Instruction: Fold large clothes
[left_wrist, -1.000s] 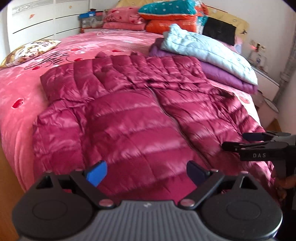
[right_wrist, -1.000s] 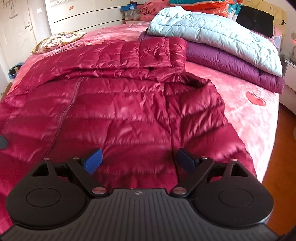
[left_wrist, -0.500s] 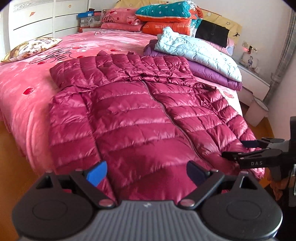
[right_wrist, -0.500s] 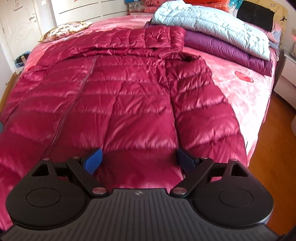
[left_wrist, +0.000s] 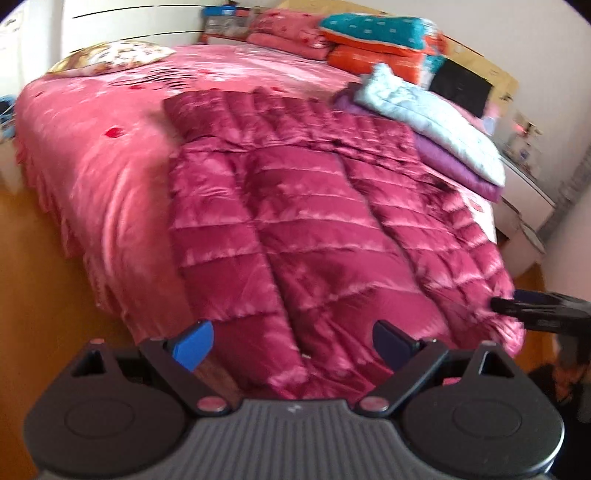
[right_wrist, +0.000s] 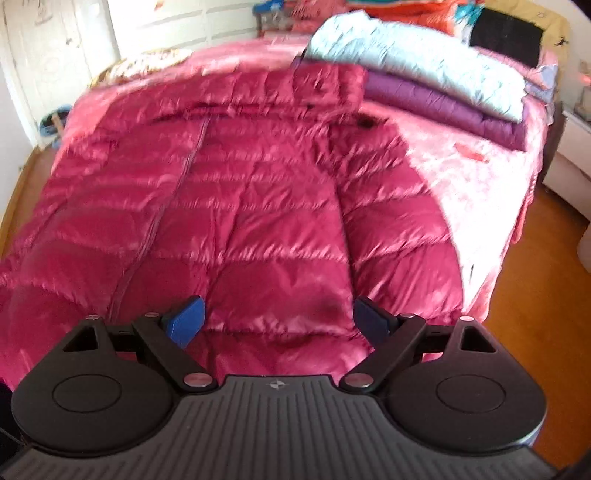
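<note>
A large crimson quilted down jacket (left_wrist: 314, 229) lies spread flat and zipped on the pink bed, hood end far, hem hanging near the bed's front edge; it also fills the right wrist view (right_wrist: 240, 221). My left gripper (left_wrist: 293, 341) is open and empty, held above the hem near the jacket's left side. My right gripper (right_wrist: 279, 319) is open and empty, above the hem on the jacket's right half. The right gripper's fingers (left_wrist: 532, 306) show at the right edge of the left wrist view, beside the jacket's right sleeve.
A pink bedspread (left_wrist: 110, 158) covers the bed. Folded light blue (right_wrist: 413, 62) and purple (right_wrist: 443, 107) jackets are stacked at the far right. Pillows and folded quilts (left_wrist: 369, 33) lie at the headboard. Wooden floor (right_wrist: 535, 314) surrounds the bed; white wardrobe behind.
Both grippers have pulled back and up from the jacket, so more of the bed and floor shows. The left view has swung left. Both stay open and empty.
</note>
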